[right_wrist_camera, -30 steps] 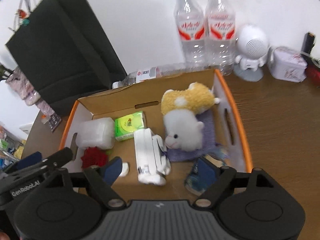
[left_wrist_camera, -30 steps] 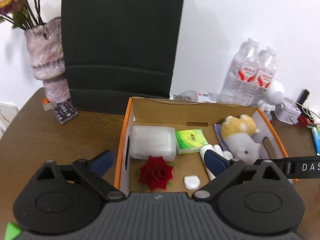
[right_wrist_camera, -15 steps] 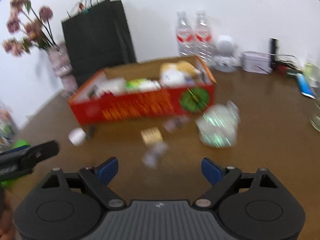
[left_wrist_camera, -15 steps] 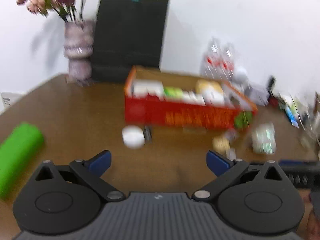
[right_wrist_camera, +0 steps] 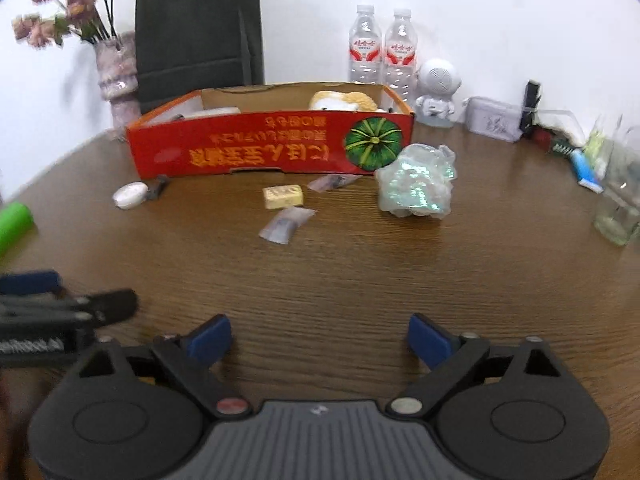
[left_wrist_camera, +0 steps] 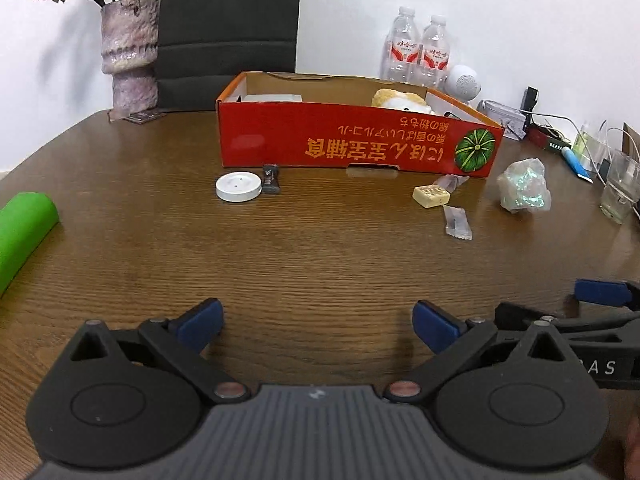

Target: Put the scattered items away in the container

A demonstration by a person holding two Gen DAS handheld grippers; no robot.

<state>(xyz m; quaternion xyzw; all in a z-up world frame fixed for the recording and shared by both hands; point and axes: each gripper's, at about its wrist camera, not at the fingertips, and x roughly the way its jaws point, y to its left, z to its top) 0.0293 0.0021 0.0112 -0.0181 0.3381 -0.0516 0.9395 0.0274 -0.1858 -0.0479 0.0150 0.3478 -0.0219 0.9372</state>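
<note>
A red cardboard box [left_wrist_camera: 360, 144] [right_wrist_camera: 272, 148] stands at the back of the brown table, with a plush toy [left_wrist_camera: 400, 101] and other items inside. Scattered in front of it lie a white round disc [left_wrist_camera: 239, 187] [right_wrist_camera: 130, 195], a small dark packet [left_wrist_camera: 271, 179], a cream block [left_wrist_camera: 431, 195] [right_wrist_camera: 283, 197], two clear sachets [left_wrist_camera: 457, 221] [right_wrist_camera: 286, 225] and a crumpled shiny bag [left_wrist_camera: 524, 191] [right_wrist_camera: 416, 186]. My left gripper [left_wrist_camera: 316, 324] and right gripper [right_wrist_camera: 318, 338] are both open and empty, low over the near table, well short of the items.
A green roll [left_wrist_camera: 22, 232] lies at the left edge. A vase [left_wrist_camera: 128, 54], a black paper bag [right_wrist_camera: 198, 32], water bottles [right_wrist_camera: 380, 52], a white speaker [right_wrist_camera: 438, 92], a tin [right_wrist_camera: 494, 118] and a glass [right_wrist_camera: 620, 208] stand around the back and right.
Both grippers have pulled back from above the box interior to low over the near table. Both stay open and empty.
</note>
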